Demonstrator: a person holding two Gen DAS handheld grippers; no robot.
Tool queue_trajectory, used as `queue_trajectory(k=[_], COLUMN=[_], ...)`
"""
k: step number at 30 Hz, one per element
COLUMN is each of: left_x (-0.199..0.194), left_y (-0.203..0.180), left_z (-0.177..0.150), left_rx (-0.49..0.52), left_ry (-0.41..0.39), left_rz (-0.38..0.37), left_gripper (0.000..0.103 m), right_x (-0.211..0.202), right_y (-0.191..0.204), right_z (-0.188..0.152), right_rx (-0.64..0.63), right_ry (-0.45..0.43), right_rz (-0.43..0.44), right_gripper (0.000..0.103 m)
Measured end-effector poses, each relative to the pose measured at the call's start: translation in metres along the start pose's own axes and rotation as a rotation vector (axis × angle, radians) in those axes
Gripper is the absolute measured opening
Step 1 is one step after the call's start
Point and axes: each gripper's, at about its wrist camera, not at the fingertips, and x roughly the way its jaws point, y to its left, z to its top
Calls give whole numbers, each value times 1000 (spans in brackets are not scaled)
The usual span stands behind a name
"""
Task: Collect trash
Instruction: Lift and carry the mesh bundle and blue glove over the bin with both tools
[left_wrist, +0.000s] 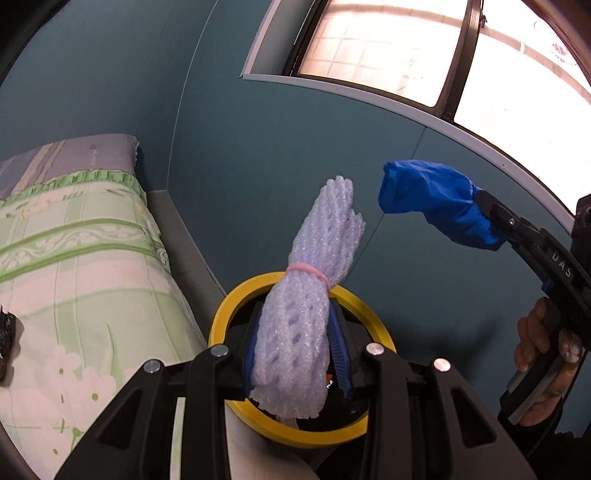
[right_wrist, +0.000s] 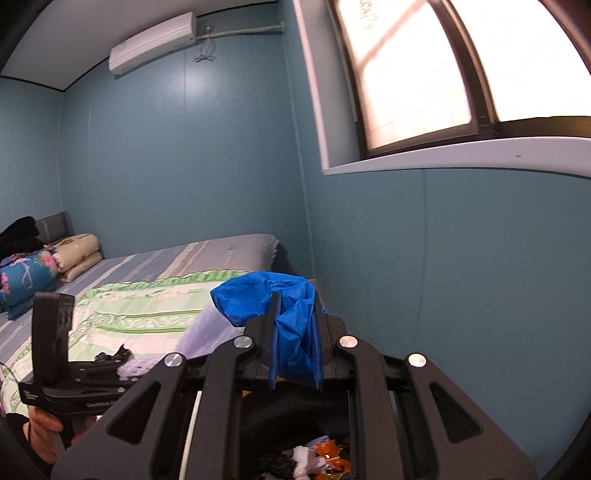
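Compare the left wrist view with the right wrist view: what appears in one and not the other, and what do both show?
Only the left wrist view shows the yellow bin rim and the pink band tied around the white foam net that the left gripper clamps.

Only the right wrist view shows the air conditioner, the folded quilts and trash in the bin.

Both show the blue plastic bag shut in the right gripper, the green bedspread and the window.
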Motion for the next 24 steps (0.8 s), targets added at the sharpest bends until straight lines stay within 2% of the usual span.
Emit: queue_trajectory(k=[9,24], left_x=[23,65], left_y=[-16,-15], left_z=[5,-16], left_rx=[26,-12], left_ry=[45,128], left_rz=[50,61], left_gripper=[31,31], right_x=[13,51], right_y=[-20,-35], right_z=[-18,-62], right_rx=[26,75], right_ry=[61,222], right_rz=[-57,-59], right_gripper=[13,13])
